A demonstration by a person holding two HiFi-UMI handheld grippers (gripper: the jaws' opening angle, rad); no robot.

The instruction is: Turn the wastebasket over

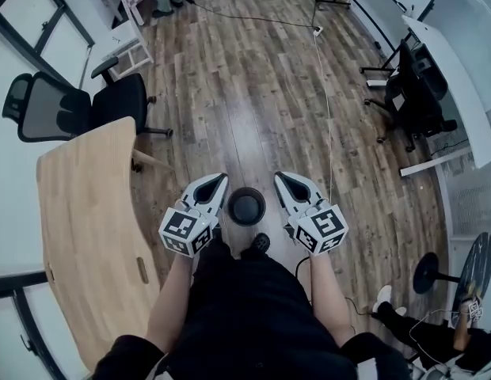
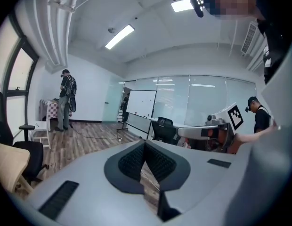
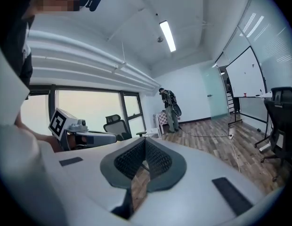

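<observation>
- The plank floor [image 1: 253, 77] fills most of the head view. It lies bare around the person, which I'd say gives room to work standing.
- At lower left the pale wooden table [image 1: 87, 236] stands off to the side, well apart from the bin, with a black office chair [image 1: 71, 109] at its upper end.
- The wastebasket [image 1: 247, 206], small, round and dark, sits on the floor at frame centre, just ahead of the person's feet. From straight above it shows only a dark disc inside a ring. I can't tell whether its mouth or its base faces up, nor whether anything is in it.
- The left gripper [image 1: 222, 180] flanks the bin on the picture's left, its pads pressed together on nothing. Its own view looks out across the office, not down at the bin.
- The right gripper [image 1: 279, 177] mirrors it on the other side, also clamped closed and empty.
- Neither claw touches the bin. By my reading they are held high above it, so any turn would need a reach down.
</observation>
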